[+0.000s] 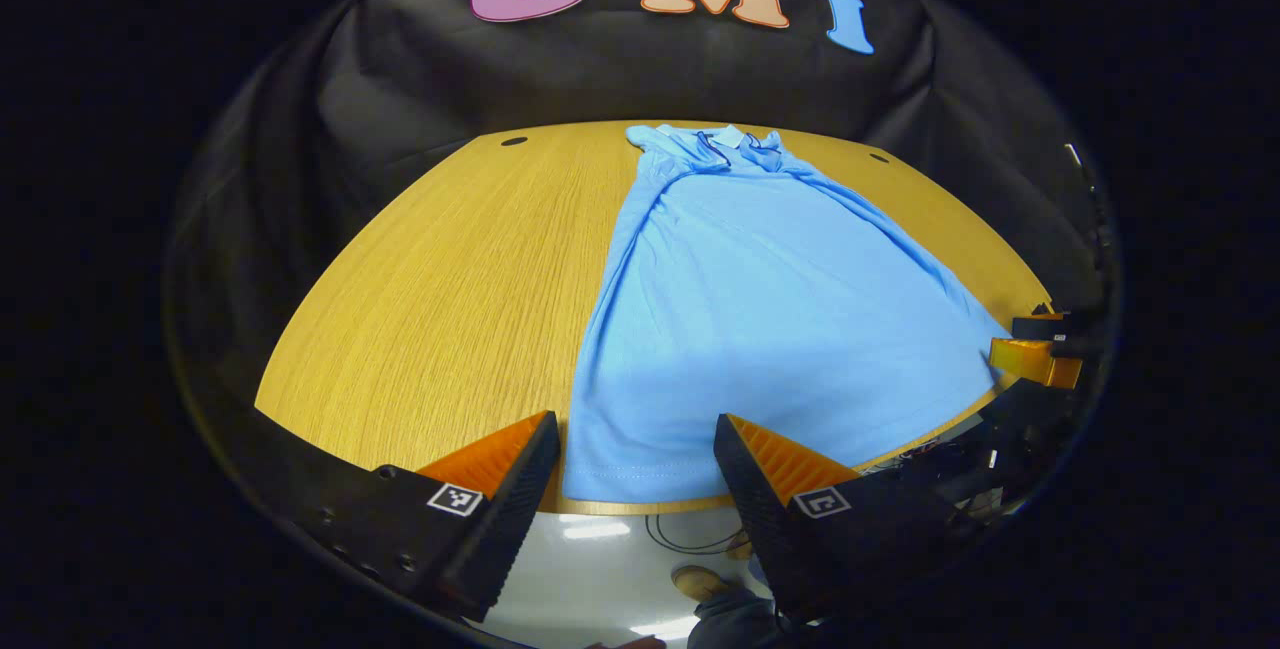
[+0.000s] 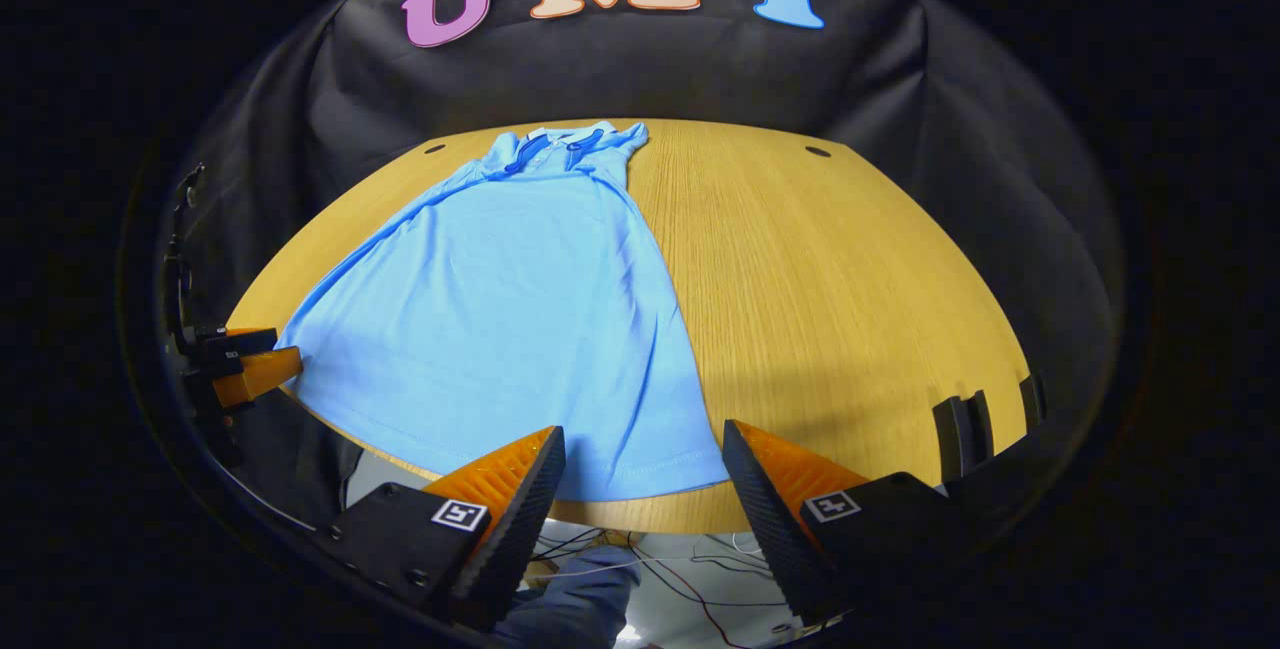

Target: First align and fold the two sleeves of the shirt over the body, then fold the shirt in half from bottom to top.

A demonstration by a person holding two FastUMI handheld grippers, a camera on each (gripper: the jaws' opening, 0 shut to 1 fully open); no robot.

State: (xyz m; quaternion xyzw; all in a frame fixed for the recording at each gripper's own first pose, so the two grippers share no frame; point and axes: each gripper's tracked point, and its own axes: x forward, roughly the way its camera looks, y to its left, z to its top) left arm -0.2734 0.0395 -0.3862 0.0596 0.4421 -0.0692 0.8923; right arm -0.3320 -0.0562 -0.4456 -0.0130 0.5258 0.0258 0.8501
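A light blue polo shirt (image 1: 770,309) lies flat on the wooden table (image 1: 460,289), collar at the far side, hem at the near edge, both sleeves folded over the body. In the left gripper view my left gripper (image 1: 637,454) stands open just before the hem's left corner, touching nothing. The right gripper (image 1: 1035,354) shows at that view's right edge by the hem's other corner. In the right gripper view the shirt (image 2: 500,329) lies left of centre and my right gripper (image 2: 643,464) is open over the hem's right corner. The left gripper (image 2: 250,369) shows at the far left.
The black cloth wall (image 1: 650,69) hangs behind the table. Bare table (image 2: 850,309) spreads right of the shirt in the right gripper view. Below the table's near edge are a pale floor, cables (image 2: 700,569), a shoe (image 1: 705,584) and a dark sleeve (image 2: 580,599).
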